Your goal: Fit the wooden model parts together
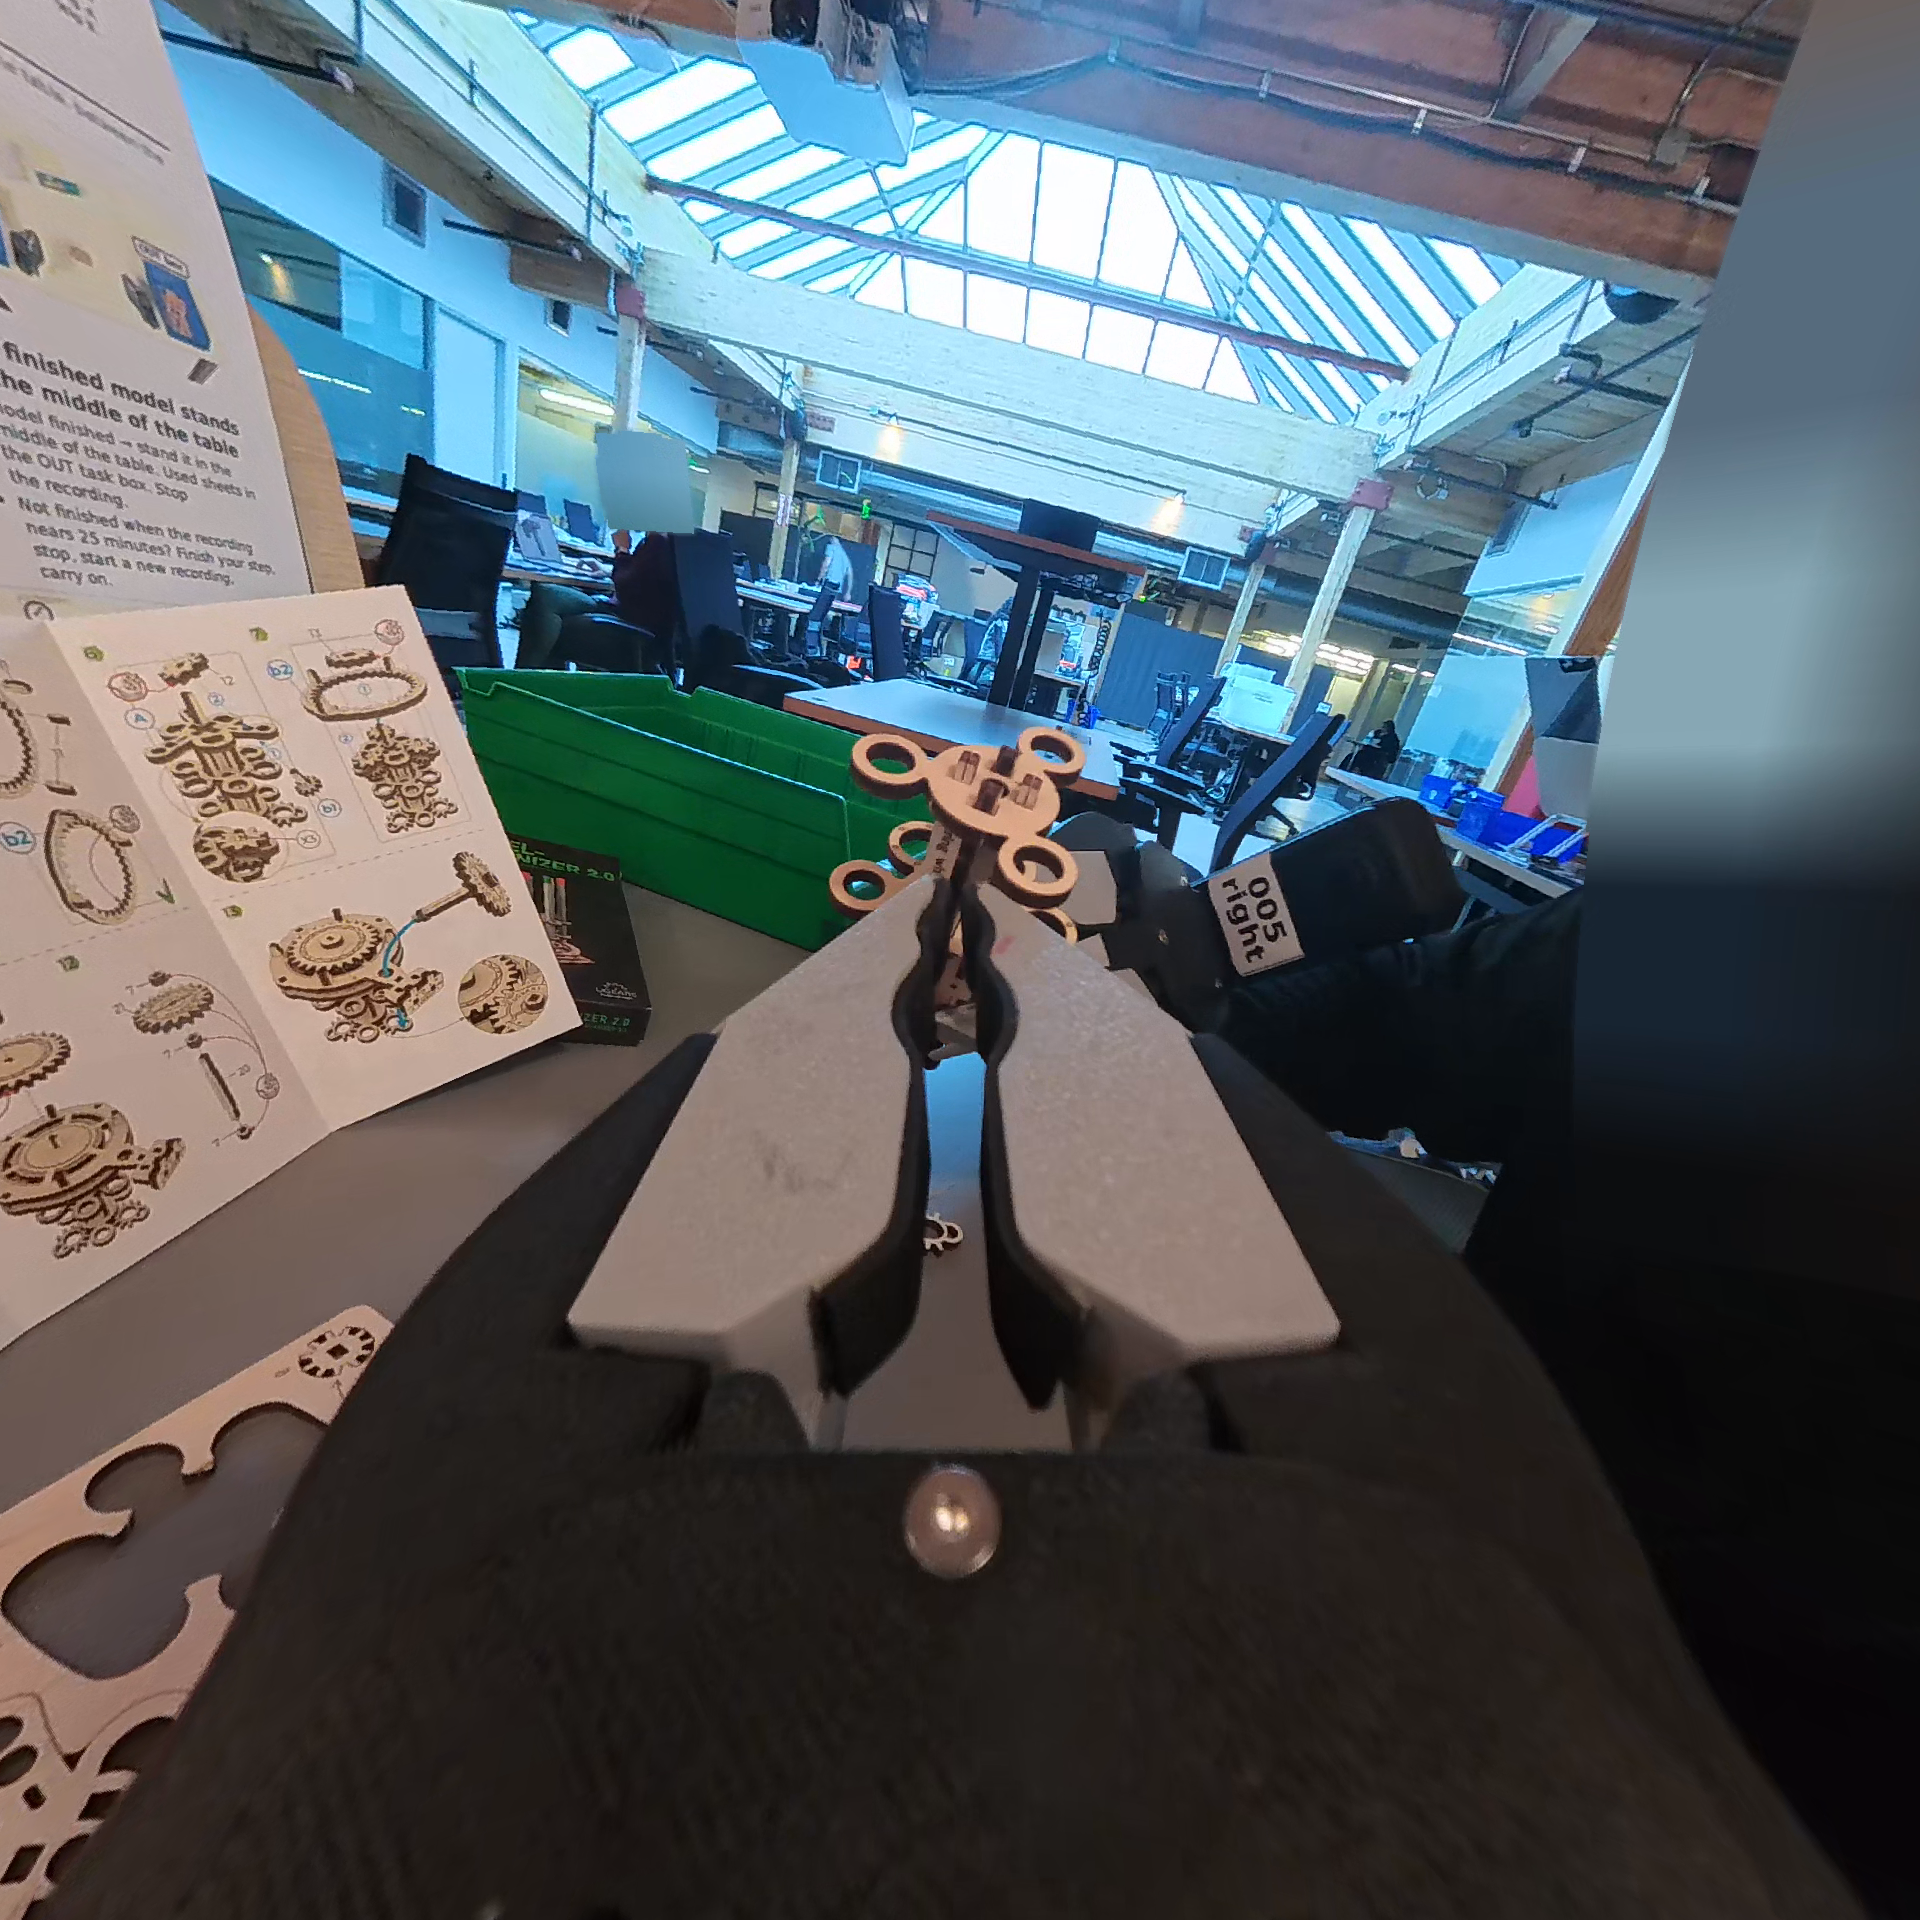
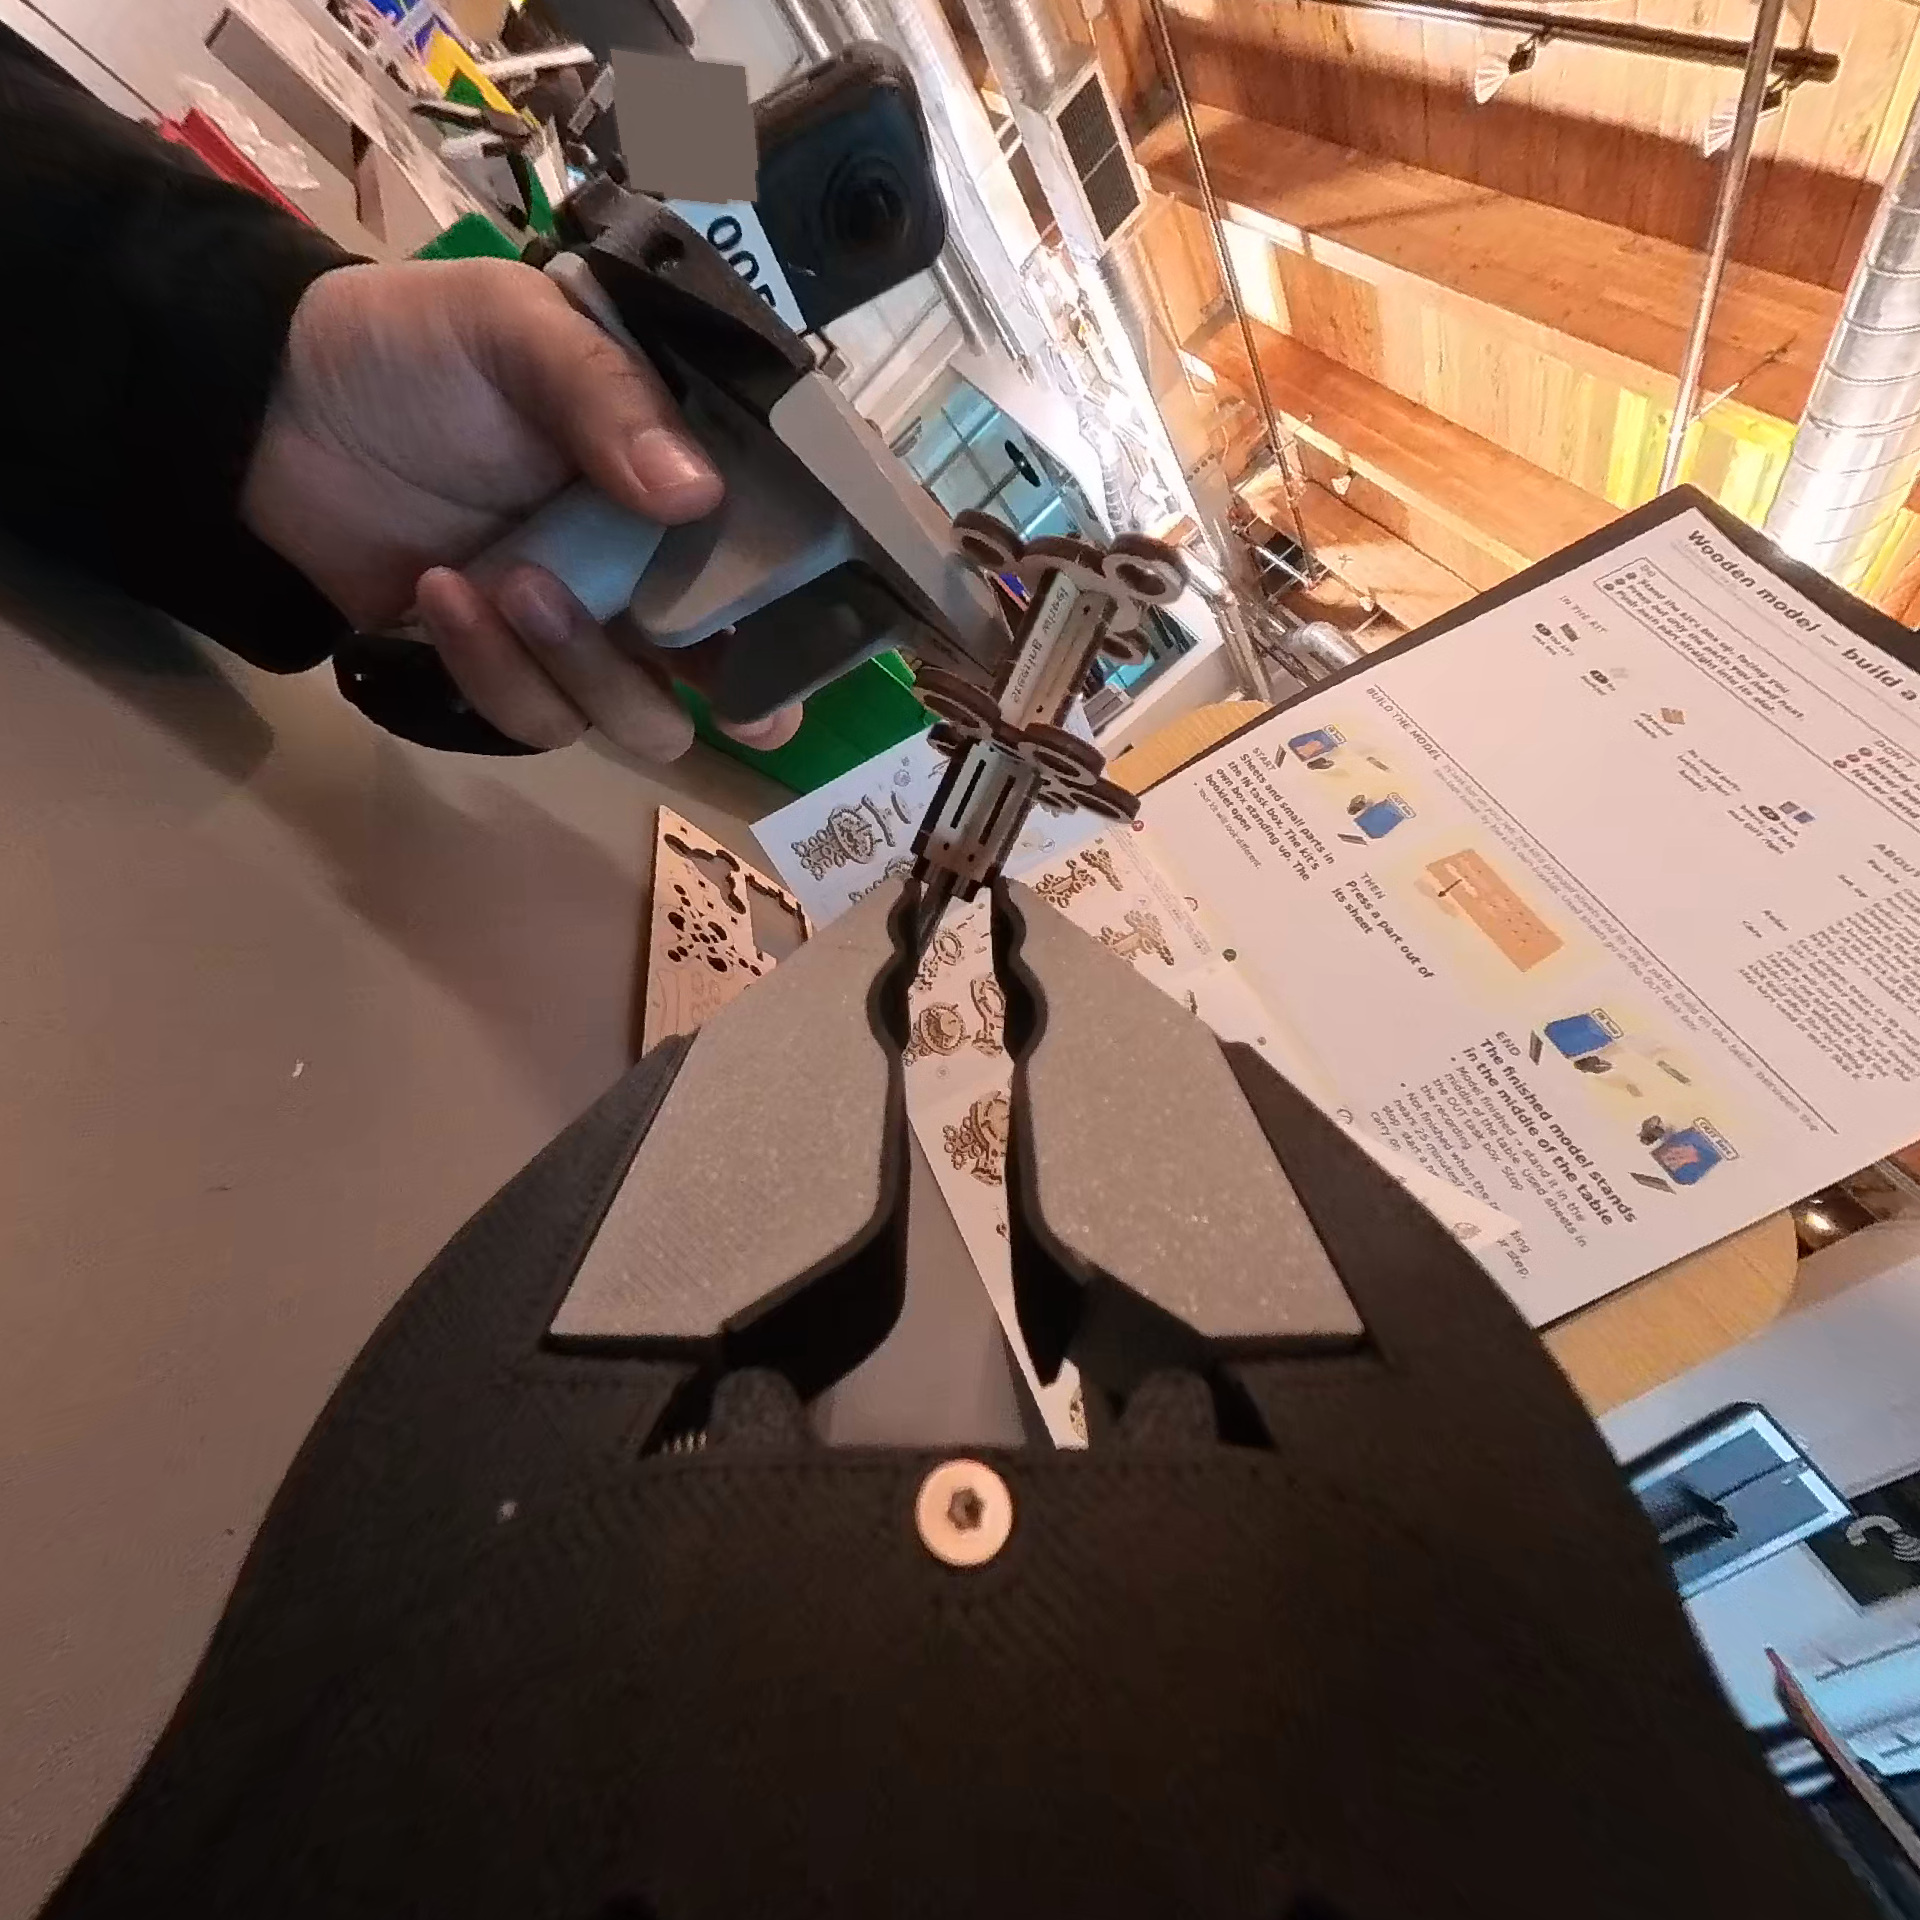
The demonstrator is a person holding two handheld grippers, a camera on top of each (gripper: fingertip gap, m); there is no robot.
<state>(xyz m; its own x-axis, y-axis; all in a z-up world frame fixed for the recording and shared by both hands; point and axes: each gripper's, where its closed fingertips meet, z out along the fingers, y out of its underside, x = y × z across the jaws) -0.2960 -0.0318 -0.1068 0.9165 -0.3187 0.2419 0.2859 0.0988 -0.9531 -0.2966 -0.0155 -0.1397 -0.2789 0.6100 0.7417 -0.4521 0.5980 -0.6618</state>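
Left gripper (image 1: 951,899) and right gripper (image 2: 956,914) both clenched on wooden model (image 2: 1023,707), held above the table (image 2: 312,987) near instruction booklet (image 1: 270,831).

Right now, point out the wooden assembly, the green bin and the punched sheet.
wooden assembly (image 1: 971,790), left wrist view, top ringed plate
green bin (image 1: 665,779), left wrist view, front wall
punched sheet (image 2: 717,935), right wrist view, middle

A green bin (image 1: 665,769) sits toward the table's (image 1: 727,935) far edge, a small black box (image 1: 597,940) just before it. An instruction board (image 2: 1558,883) stands upright near the left edge.
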